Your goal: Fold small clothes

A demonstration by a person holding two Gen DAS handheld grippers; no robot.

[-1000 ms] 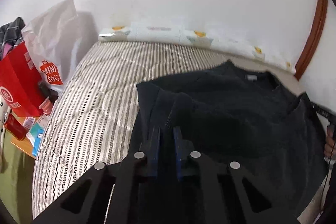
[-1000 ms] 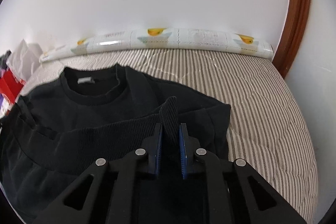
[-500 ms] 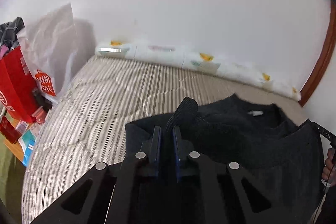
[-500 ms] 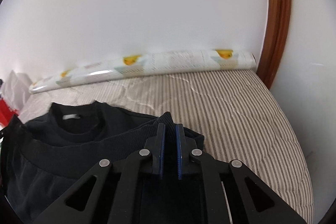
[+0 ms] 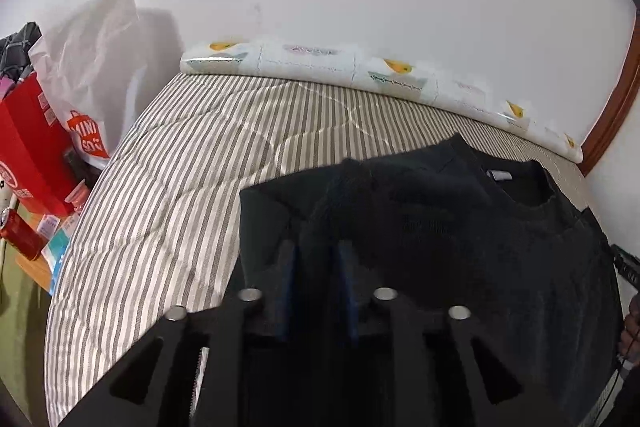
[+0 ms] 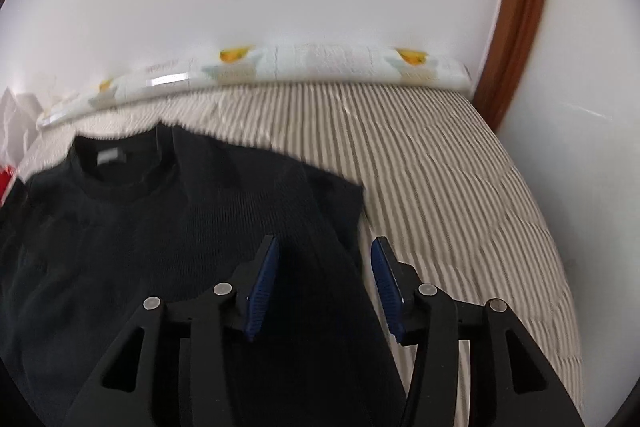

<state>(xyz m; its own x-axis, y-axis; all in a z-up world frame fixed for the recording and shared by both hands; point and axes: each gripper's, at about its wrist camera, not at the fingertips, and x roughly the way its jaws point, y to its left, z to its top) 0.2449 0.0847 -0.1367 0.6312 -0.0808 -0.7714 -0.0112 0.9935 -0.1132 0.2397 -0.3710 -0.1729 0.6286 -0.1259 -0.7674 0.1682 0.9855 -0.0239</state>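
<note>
Your right tool is spread wide and your left tool parted with nothing pinched, because the black sweater lies folded hem-to-collar on the striped bed, likely ready for its next fold.

Bare striped mattress lies right of the sweater and beyond its collar, up to the tissue packs along the wall. Left of the sweater, mattress runs open to the edge, where a white bag and red box stand
</note>
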